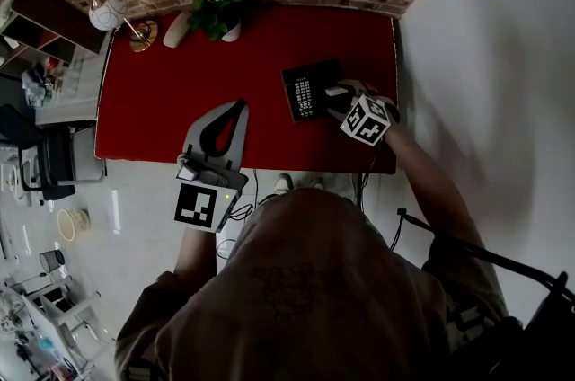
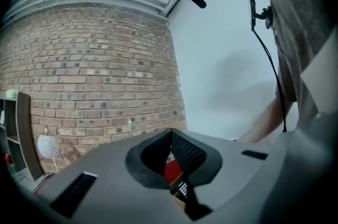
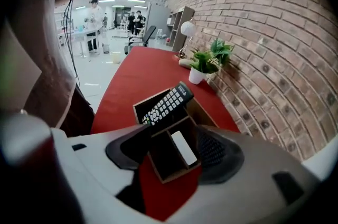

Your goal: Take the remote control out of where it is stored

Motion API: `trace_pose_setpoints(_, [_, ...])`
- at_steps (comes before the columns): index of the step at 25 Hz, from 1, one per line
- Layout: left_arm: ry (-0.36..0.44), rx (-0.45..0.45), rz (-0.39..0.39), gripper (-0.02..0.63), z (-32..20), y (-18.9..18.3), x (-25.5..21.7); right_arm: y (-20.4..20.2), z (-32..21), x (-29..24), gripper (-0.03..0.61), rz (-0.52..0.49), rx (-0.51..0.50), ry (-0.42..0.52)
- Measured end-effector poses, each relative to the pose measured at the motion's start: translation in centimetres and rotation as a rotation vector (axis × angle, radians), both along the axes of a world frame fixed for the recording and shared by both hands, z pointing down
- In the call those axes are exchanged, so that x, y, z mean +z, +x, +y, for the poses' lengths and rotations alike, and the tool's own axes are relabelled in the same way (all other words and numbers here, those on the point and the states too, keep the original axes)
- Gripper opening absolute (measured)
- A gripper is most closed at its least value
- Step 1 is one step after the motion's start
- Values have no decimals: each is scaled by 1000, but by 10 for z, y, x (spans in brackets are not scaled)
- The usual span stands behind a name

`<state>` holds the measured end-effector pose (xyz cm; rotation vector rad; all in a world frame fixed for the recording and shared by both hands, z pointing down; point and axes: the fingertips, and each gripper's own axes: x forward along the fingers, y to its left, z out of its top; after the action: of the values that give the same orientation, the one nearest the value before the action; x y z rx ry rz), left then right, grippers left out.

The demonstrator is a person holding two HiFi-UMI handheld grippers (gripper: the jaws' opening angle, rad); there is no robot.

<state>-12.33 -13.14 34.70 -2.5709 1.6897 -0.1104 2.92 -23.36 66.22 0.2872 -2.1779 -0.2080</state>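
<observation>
— Where is the remote control?
— In the open box, lying keys up and on a slant across the box's bigger compartment. The end away from the person sticks up over the box's rim.
— Is anything gripping it?
— No. The right tongs hang at the box's near side with the jaws spread wide. The box's two small compartments show between them, and the pads press on nothing. The remote's lower end is close to one jaw, but I cannot tell whether they touch.
— What is in the small compartments?
— A small white bar lies in the one nearer the brick wall. The other looks dark.
— And the other hand?
— The left tongs are well apart from the box, out over the desk's front edge on the box's lamp side. Their tips are pressed together with nothing between them.
— What else is on the red top?
— Beyond the box, against the bricks, stands a potted plant. Farther from the box, in the corner, is a round white lamp.
</observation>
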Motion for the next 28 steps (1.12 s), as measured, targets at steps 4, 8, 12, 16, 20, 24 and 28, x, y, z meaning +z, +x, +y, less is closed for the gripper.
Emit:
trace_pose_setpoints(4, [-10,-11,-2,11,-2,-1,4,1,-7,25,250,91,-51,4])
trace_pose_setpoints(8, [-19,-33,1,11,-2,-8,6,-1,-13,45,250,160,-96,28])
trace_pose_setpoints(12, [-32,-51,-4,11,0,-14,9,-2,-25,57,250,230,-139,67])
trace_pose_setpoints(16, [-38,-68,-9,11,3,-19,13,-4,-34,62,250,275,-175,76])
trace_pose_setpoints(20, [-44,-81,-7,11,6,-23,14,-4,-37,62,249,308,-203,64])
trace_pose_setpoints(24, [-45,-87,-6,11,8,-25,16,-1,-30,68,140,368,-257,64])
trace_pose_setpoints(28, [-47,-89,-8,11,10,-26,17,0,-25,72,105,406,-286,85])
